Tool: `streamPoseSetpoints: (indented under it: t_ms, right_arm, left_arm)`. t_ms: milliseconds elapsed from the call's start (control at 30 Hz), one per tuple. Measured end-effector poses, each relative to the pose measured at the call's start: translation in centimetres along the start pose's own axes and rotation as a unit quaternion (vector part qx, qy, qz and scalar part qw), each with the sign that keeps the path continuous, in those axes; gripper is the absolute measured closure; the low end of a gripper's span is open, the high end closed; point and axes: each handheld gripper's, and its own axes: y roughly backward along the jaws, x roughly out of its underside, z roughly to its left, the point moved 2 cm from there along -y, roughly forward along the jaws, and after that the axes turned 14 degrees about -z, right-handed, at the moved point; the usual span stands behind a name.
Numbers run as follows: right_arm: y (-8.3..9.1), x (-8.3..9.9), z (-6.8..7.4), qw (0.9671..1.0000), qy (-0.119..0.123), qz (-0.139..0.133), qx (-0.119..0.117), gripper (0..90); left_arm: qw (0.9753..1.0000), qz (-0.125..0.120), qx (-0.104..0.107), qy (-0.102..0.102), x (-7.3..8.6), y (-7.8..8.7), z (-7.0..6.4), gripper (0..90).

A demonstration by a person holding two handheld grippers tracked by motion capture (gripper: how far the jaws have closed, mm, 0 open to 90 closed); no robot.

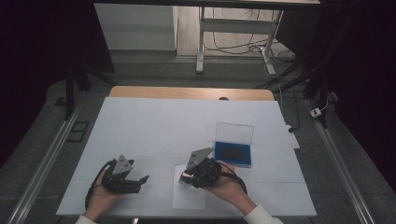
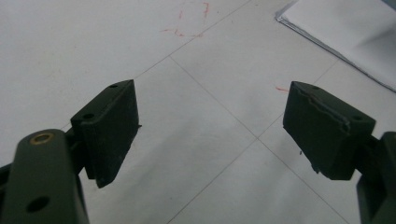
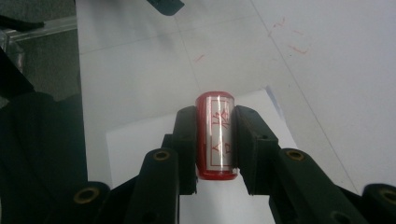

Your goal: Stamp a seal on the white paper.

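Note:
My right gripper is shut on a red cylindrical stamp that has a clear label with red characters. In the high view that gripper hangs over the upper left part of a white sheet of paper near the table's front edge, and the stamp shows as a red tip. A blue ink pad in a case with its clear lid raised sits just right of it. My left gripper rests low at the front left. Its jaws stand wide open over bare table with nothing between them.
The table is covered in white with faint seams and small red marks. A corner of the paper lies beyond the left gripper's jaws. Floor rails, a desk frame and cables lie beyond the far edge.

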Motion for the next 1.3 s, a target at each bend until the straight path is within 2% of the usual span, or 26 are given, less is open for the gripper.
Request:
streamPoseSetpoints:
  t_ms: [467,600,867,1300]
  right_arm:
    - [-0.7,0.6,-0.1,0.9992,0.003,0.038,0.014,69.6]
    - [-0.9,0.7,-0.2,0.9987,0.014,0.047,0.014,69.6]
    - [-1.1,0.8,-0.1,0.9977,0.015,0.064,0.02,69.6]
    - [-1.4,1.0,-0.2,0.9978,0.007,0.062,0.02,69.6]
  left_arm:
    - [1.0,0.004,-0.001,-0.003,0.1,-0.1,-0.1,18.6]
    - [1.0,0.004,0.0,-0.002,0.1,-0.1,-0.1,18.6]
    - [1.0,0.006,-0.001,-0.003,0.1,-0.1,-0.1,18.6]
    - [1.0,0.007,0.0,-0.003,0.2,-0.1,-0.1,18.7]
